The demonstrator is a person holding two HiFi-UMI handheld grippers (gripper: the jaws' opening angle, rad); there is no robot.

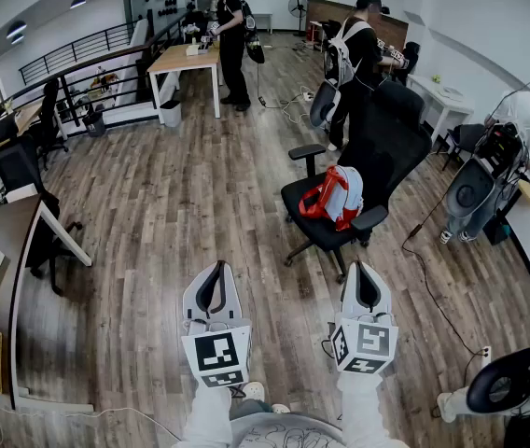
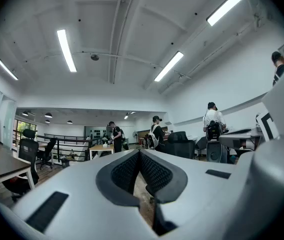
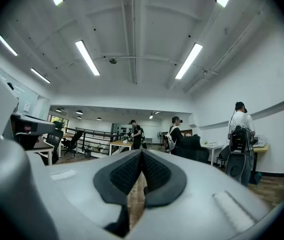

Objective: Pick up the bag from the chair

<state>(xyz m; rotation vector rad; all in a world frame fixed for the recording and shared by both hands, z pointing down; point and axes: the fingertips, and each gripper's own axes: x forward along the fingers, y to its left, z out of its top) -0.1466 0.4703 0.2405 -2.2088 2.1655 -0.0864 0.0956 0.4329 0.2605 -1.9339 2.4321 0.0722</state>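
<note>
A red, white and grey bag (image 1: 336, 196) lies on the seat of a black office chair (image 1: 384, 138) in the head view, right of centre. My left gripper (image 1: 217, 269) and right gripper (image 1: 361, 269) hover side by side over the wooden floor, nearer than the chair and apart from it. Both point forward, shut and holding nothing. In the left gripper view the black ribbed pads (image 2: 154, 173) meet at the tips, and the chair back (image 2: 178, 138) shows beyond. The right gripper view shows its pads (image 3: 154, 171) closed the same way. The bag is hidden in both gripper views.
Two people stand at the far end, one (image 1: 231, 37) by a wooden desk (image 1: 185, 60) and one (image 1: 359, 56) behind the chair. A third person (image 1: 524, 110) stands at the right with equipment. A cable (image 1: 430, 289) runs over the floor right of the chair. A desk (image 1: 6, 250) and black chairs (image 1: 19, 168) stand at the left.
</note>
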